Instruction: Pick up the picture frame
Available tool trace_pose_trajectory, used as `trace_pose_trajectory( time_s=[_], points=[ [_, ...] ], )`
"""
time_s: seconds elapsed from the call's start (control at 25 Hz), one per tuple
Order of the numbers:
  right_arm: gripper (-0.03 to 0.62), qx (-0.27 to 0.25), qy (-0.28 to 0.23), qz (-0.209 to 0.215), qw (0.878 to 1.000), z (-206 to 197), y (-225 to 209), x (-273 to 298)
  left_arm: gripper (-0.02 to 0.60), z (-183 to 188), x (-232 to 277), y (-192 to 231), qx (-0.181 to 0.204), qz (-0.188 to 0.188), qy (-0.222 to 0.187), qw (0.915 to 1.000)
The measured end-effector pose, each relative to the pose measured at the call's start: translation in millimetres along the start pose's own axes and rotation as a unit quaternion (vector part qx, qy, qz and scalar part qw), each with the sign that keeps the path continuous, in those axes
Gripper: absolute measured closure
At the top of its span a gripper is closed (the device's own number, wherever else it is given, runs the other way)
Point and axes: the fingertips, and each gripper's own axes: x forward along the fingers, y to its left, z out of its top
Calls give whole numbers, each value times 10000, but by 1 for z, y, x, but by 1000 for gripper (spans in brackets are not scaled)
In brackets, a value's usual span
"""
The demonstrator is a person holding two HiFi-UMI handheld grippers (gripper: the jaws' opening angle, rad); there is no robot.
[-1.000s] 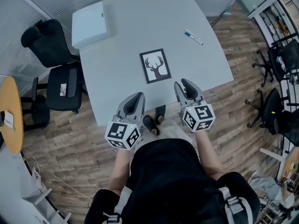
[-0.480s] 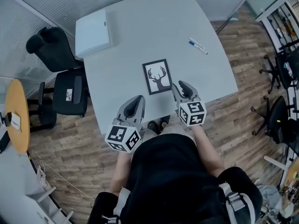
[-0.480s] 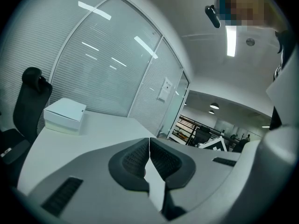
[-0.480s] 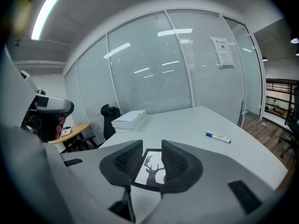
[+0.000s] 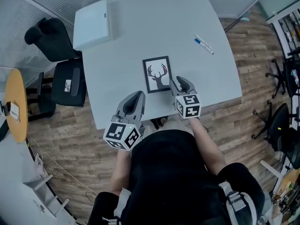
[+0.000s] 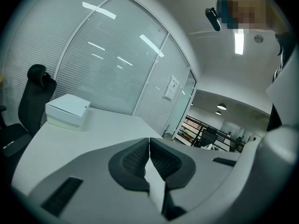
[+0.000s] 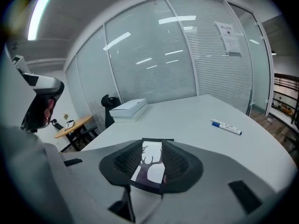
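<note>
Black frame [image 5: 157, 74] before opening hand-held gripper [image 5: 178, 82]

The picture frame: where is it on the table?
In the head view the picture frame lies flat on the table near its front edge, just beyond the right gripper, whose opening jaws hold nothing yet.

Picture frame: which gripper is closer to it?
Right. The right gripper is at the frame's near right corner, jaws opening, nothing gripped; the left gripper, shut, hangs back over the table's edge.

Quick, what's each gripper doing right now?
Left gripper: shut, empty.
Right gripper: jaws opening, nothing gripped, frame just ahead.
</note>
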Motion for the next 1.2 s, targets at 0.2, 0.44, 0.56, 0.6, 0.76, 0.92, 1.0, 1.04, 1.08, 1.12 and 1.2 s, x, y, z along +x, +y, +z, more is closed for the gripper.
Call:
trace_pose_trajectory(
  time_s=[0.2,0.44,0.56,0.6,0.76,0.92,1.0,1.04,1.08,1.12,1.2],
  points=[
    [459,74,292,-32,9995,-22,-11,28,557,-11,10,3,-123,42,163,9998],
    [456,241,540,-271,9979,-41,-30,59,557,-18,15,7,-162,-1,320,9994],
    [457,234,712,-375,9965,-50,-36,73,557,-20,18,13,-211,-11,386,9990],
    [457,223,762,-397,9960,-53,-38,78,557,-21,20,15,-230,-21,411,9989],
    [457,286,944,-428,9942,-62,-42,95,557,-26,27,20,-269,-82,537,9982],
    [459,331,1077,-534,9922,-71,-51,110,557,-31,32,23,-309,-117,604,9976],
    [459,381,1122,-558,9914,-75,-55,116,557,-34,33,25,-330,-121,636,9974],
    [459,388,1149,-561,9910,-76,-55,118,557,-35,34,26,-338,-123,660,9972],
    [459,387,1181,-562,9907,-78,-56,120,557,-36,34,27,-343,-126,688,9970],
    [461,389,1208,-566,9903,-79,-56,122,557,-37,34,28,-343,-130,716,9968],
    [464,407,1232,-582,9898,-81,-57,125,557,-39,36,30,-327,-145,758,9965]
  ],
)
